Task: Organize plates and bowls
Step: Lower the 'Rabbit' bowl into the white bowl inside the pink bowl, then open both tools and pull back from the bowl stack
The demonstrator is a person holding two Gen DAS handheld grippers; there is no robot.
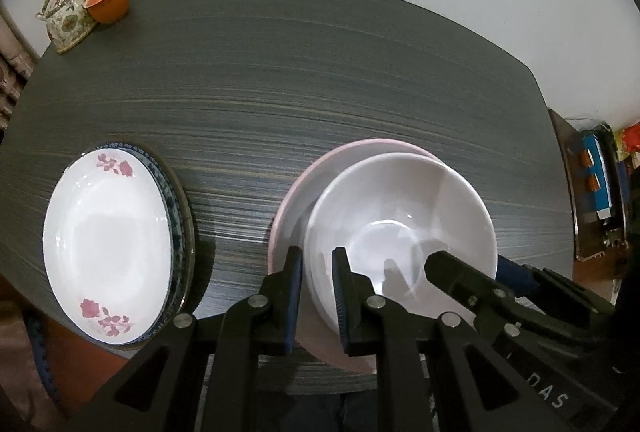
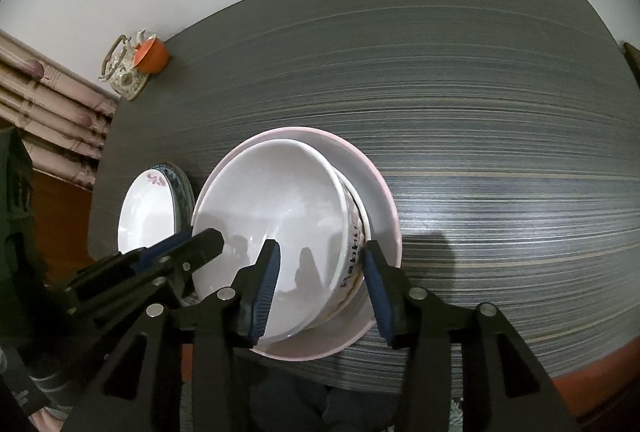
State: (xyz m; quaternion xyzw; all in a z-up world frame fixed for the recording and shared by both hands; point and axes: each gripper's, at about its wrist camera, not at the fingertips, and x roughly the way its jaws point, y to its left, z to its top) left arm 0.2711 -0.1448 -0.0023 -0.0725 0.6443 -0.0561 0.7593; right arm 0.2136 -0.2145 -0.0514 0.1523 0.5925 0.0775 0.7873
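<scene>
Left gripper [image 1: 318,296]: jaws narrowly parted, straddling near-left rim of white bowl [image 1: 400,228]; contact with wall unclear

Right gripper [image 2: 320,288]: jaws spread wide either side of bowl's right wall, pads apart from it

White bowl tilted, nested in lettered bowl [image 2: 354,256], both on pink plate [image 2: 380,191]

Left: rose-patterned plate [image 1: 108,244] atop blue-rimmed plate [image 1: 176,207]

Far corner of grey striped table [image 1: 320,71]: floral teapot [image 1: 66,15], orange cup [image 1: 110,3]
</scene>
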